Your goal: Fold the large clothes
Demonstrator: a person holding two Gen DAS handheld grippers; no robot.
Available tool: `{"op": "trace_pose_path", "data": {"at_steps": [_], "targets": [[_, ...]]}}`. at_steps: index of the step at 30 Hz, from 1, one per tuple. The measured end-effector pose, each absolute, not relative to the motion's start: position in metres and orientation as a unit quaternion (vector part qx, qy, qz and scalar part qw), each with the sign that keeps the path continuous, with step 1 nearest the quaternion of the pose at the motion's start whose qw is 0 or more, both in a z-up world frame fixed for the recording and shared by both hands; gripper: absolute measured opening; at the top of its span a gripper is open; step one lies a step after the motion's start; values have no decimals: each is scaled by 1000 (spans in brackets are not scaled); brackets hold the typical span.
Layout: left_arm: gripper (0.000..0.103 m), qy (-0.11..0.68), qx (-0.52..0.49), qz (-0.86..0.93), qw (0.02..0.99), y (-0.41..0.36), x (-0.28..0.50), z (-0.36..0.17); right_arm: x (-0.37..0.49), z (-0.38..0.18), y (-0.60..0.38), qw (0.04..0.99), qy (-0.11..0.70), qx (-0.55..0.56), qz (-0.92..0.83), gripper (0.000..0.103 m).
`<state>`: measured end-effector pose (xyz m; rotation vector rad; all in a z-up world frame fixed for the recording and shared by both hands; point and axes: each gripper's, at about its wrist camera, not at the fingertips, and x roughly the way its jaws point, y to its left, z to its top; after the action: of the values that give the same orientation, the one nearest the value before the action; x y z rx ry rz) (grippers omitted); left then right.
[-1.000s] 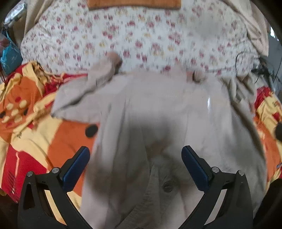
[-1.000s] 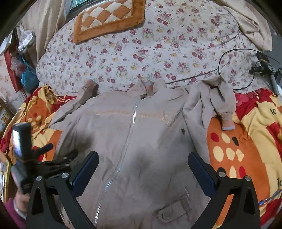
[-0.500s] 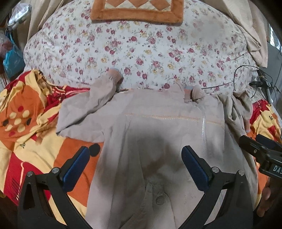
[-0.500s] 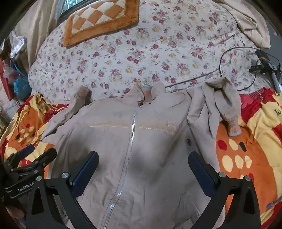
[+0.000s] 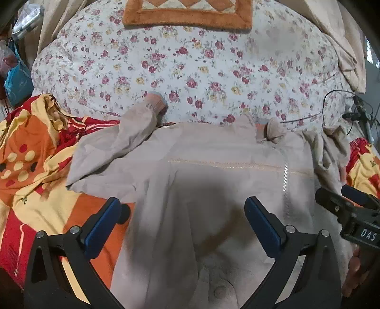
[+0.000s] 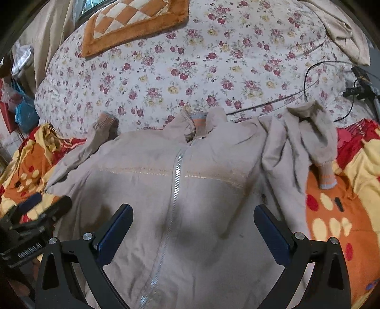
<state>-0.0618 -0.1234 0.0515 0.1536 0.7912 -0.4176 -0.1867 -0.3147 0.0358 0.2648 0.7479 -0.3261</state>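
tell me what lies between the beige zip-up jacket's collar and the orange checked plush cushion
Only the white floral quilt lies between the collar and the cushion, shown in the right wrist view.

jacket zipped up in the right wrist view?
Yes, the zipper runs closed down the front of the jacket from the collar.

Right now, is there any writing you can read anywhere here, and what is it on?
"DAS", cut off at the picture's edge: white letters on the right gripper, in the left camera.
"GenRobot.AI", small and blurred, so roughly read: on the left gripper, in the right camera.
Jacket and blanket: no readable writing.
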Motion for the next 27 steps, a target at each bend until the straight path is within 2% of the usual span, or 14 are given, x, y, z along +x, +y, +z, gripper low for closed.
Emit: {"op": "trace_pose_path", "data": {"at_steps": [19, 27], "targets": [[103, 380, 105, -203, 896, -134, -48, 33, -163, 18, -313, 912, 374, 94, -139, 102], [103, 387, 101, -205, 893, -126, -39, 60, -169, 29, -313, 918, 359, 84, -146, 101]]}}
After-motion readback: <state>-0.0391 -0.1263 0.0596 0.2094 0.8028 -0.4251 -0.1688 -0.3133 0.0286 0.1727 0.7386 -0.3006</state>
